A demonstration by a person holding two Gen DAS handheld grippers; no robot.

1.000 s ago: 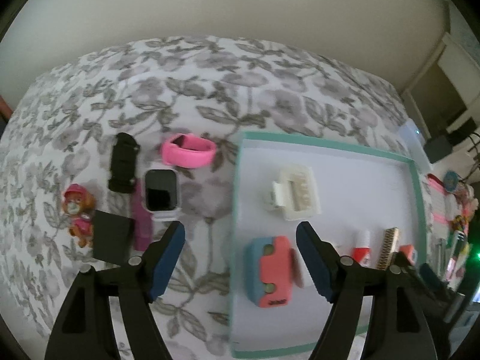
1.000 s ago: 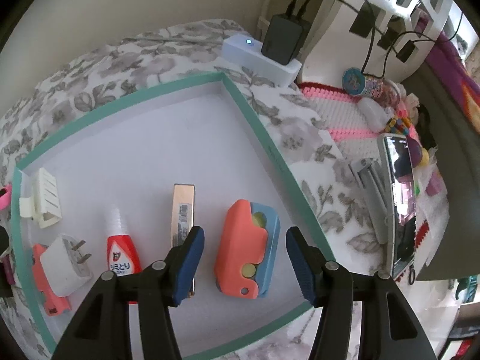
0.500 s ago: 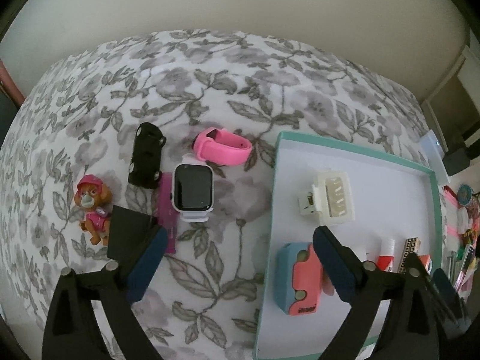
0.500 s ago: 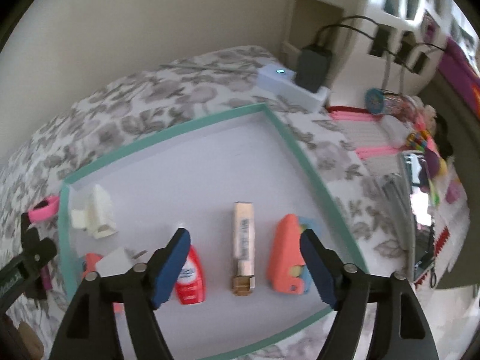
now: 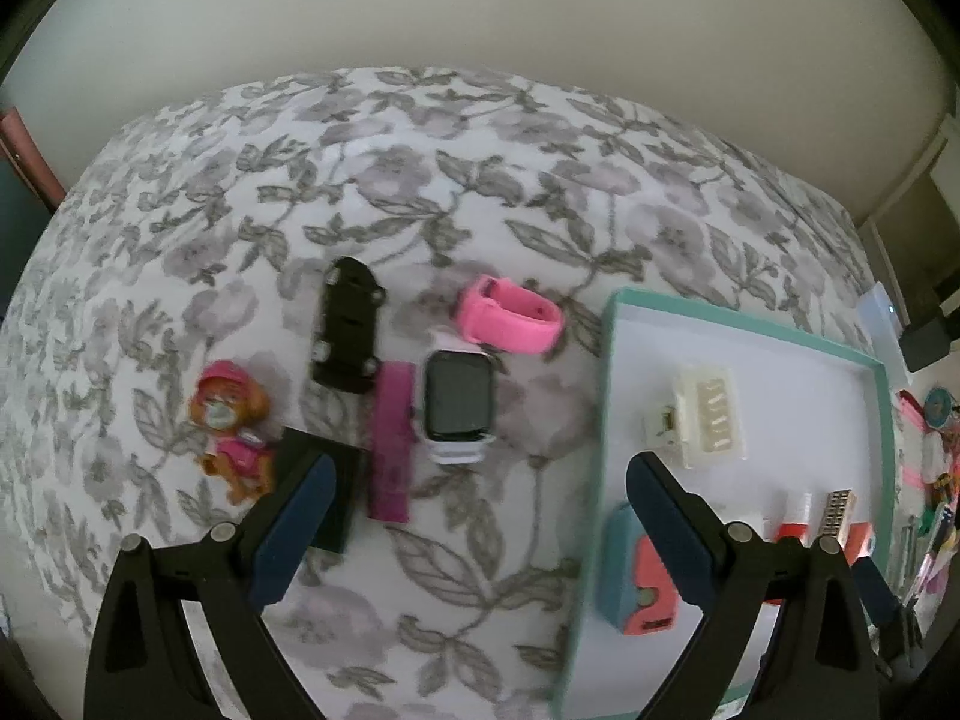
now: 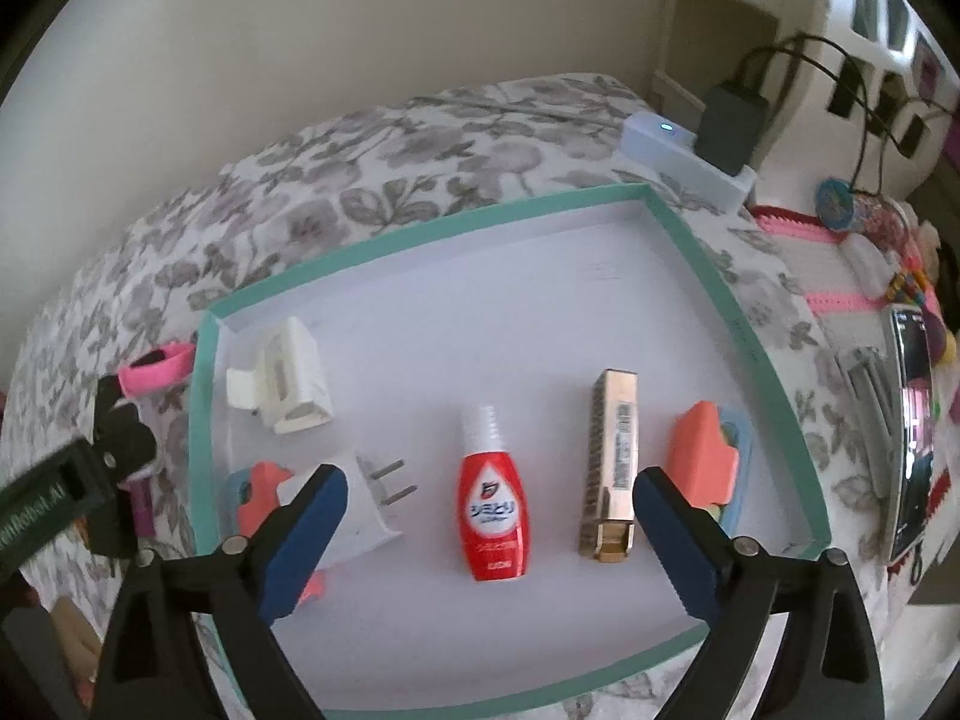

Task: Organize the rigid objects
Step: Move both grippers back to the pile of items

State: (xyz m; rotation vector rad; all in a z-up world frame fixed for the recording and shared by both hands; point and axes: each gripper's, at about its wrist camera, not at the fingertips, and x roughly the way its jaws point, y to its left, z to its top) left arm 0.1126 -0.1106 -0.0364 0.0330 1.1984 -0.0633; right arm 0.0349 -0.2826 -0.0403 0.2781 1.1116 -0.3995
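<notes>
Roughly halfway: teal-rimmed tray (image 6: pixel 708 276) on right holds white clip (image 6: pixel 282 381), plug adapter (image 6: pixel 366 498), glossy red bottle (image 6: pixel 495 510), ribbed gold harmonica (image 6: pixel 612 471), two coral-blue blocks. Left of tray, on floral tabletop (image 5: pixel 420 180): black toy car (image 5: pixel 348 324), smartwatch with pink strap (image 5: pixel 459 402), magenta bar (image 5: pixel 391 450), pup figurine (image 5: pixel 231 429), black box (image 5: pixel 324 480). Left claw (image 5: pixel 474 516) wide open, empty, over loose items; right claw (image 6: pixel 486 531) wide open, empty, over tray's near row.

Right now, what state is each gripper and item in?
left gripper: open, empty
right gripper: open, empty
red bottle: lying flat in tray, capped
teal-rimmed tray: partly filled
plug adapter: in tray, prongs exposed
smartwatch: screen dark, outside tray
toy car: upside down, outside tray
</notes>
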